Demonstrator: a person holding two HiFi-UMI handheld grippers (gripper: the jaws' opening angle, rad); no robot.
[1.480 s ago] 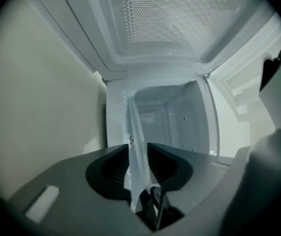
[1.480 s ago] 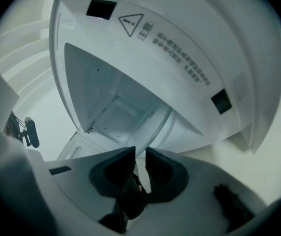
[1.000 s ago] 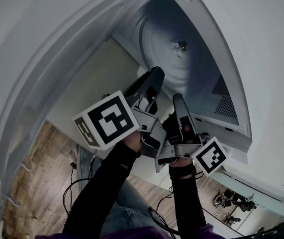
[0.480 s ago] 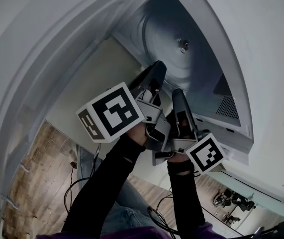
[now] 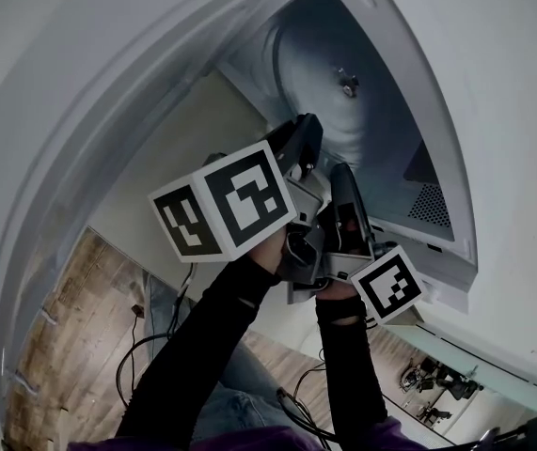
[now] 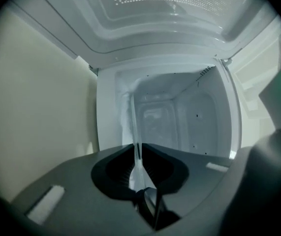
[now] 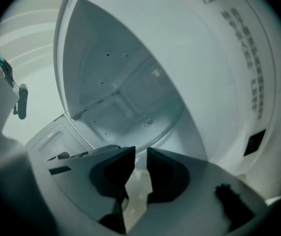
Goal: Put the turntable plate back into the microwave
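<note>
Head view: turntable plate (image 5: 315, 73) stands tilted in the microwave (image 5: 426, 198) mouth, left gripper (image 6: 136, 154) and right gripper (image 7: 140, 161) nearly closed, pinching its near rim; I'd fear thin glass slipping or knocking the frame.
</note>
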